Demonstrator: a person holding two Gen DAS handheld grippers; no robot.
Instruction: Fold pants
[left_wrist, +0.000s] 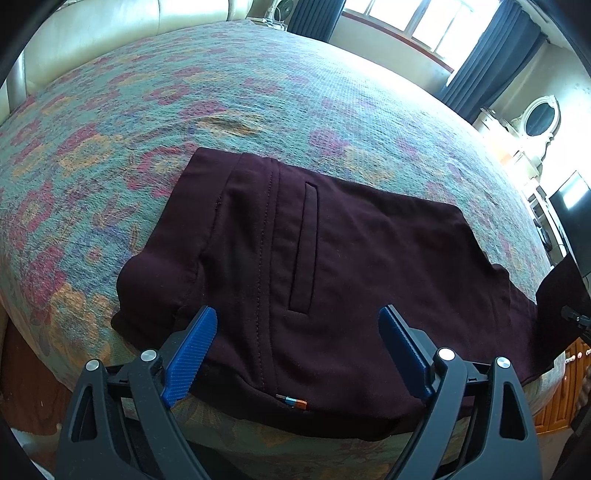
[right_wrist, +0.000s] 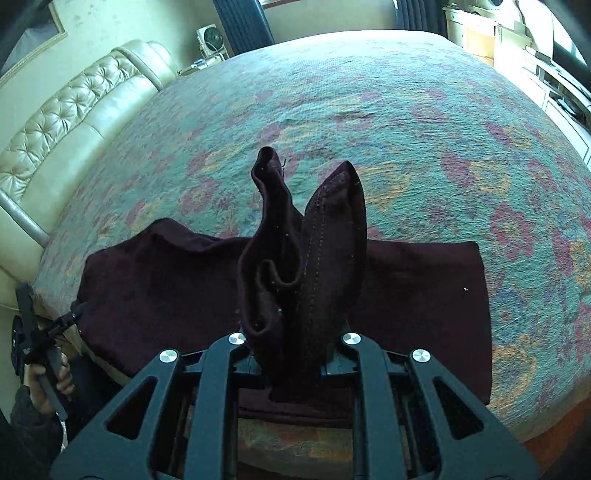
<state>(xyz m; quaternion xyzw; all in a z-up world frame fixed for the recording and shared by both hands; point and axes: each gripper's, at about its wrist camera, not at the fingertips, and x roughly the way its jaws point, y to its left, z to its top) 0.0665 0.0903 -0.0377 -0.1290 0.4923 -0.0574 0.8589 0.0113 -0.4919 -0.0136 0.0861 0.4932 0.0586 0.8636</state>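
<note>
The maroon pants (left_wrist: 332, 266) lie flat along the near edge of the bed (left_wrist: 184, 92), waistband end by the left gripper (left_wrist: 297, 328), which hangs spread wide and empty over the pocket. The right gripper (right_wrist: 295, 354) is clamped on a bunched hem that flops up soft and limp. Looks like light, non-slippery knit, though it's dim, so I'd grab thick seams or the waistband.

Dark maroon pants (left_wrist: 332, 258) lie flat, partly folded, near the bed (left_wrist: 221, 92) edge; one bunched end stands raised, upright.
</note>
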